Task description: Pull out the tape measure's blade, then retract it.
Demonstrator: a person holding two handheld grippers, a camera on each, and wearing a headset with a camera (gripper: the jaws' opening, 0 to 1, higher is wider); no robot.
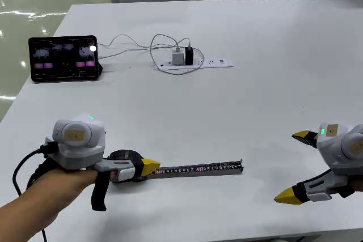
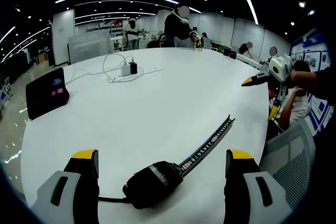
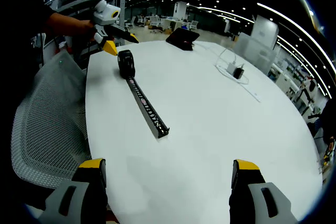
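A black tape measure [image 1: 126, 162] lies on the white table [image 1: 238, 111] near its front edge. Its blade [image 1: 198, 169] is pulled out to the right and lies flat, ending in a hook [image 1: 241, 166]. My left gripper [image 2: 161, 157] is open, and the tape measure's case [image 2: 155, 182] rests on the table between its jaws. In the head view the left gripper [image 1: 142, 167] sits at the case. My right gripper [image 1: 295, 166] hovers open to the right of the hook, holding nothing. The right gripper view shows the blade [image 3: 144, 106] running away to the case [image 3: 126, 62].
A dark tablet [image 1: 63, 59] stands at the far left of the table. A white power strip [image 1: 195, 63] with chargers and looped cables lies at the back middle. A grey mesh chair [image 3: 47, 124] stands by the table's edge. People [image 2: 178, 24] stand beyond the table.
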